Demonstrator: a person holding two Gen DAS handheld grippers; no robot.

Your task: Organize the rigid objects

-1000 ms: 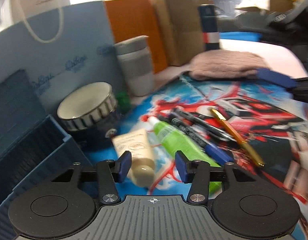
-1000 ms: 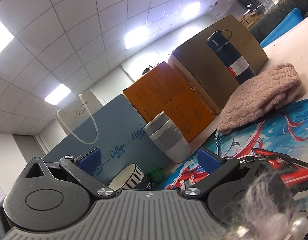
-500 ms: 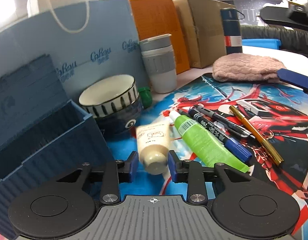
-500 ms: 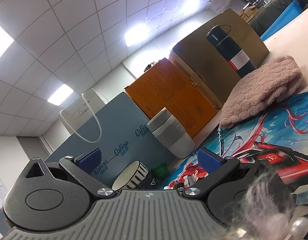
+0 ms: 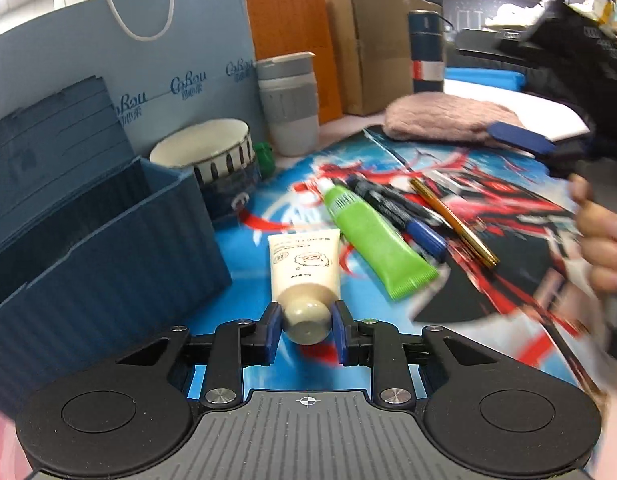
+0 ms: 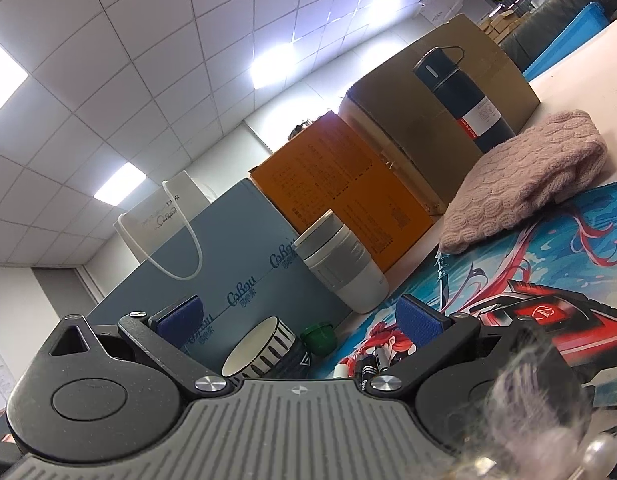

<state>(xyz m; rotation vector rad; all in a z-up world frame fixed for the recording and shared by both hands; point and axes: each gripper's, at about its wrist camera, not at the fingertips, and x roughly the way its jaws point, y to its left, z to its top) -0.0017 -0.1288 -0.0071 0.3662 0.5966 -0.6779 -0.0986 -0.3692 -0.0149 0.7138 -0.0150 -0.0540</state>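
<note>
Left gripper (image 5: 306, 330): jaws have just been closing; the blue pads now press both sides of the cap of the cream tube (image 5: 304, 268), which lies between them.
Cream tube: cap end in the grip, crimped end pointing away from the gripper, over the printed mat (image 5: 508, 208); whether it rests on the mat or is lifted off it cannot be told.
Green tube (image 5: 372, 240): flat on the mat, just right of the cream tube and ahead of the left gripper, white cap at the far end.
Pens (image 5: 400, 212): a loose bunch of dark and blue ones touching the green tube's right side; a gold pen (image 5: 454, 222) lies next right.
Blue storage box (image 5: 108, 248): open, close on the left of the left gripper.
Striped bowl (image 5: 212, 156): beyond the box, ahead and left.
Grey cup (image 5: 288, 104): upright, farther ahead, behind the bowl.
Pink knit cloth (image 5: 444, 120): far ahead to the right, at the mat's edge.
Dark flask (image 6: 464, 100): upright behind the cloth, before a cardboard box (image 6: 392, 120).
Right gripper (image 6: 300, 318): jaws wide apart, nothing between them; held low over the mat and aimed at the bowl and cup.
Hand (image 5: 600, 240): at the right edge of the left wrist view, blurred.
</note>
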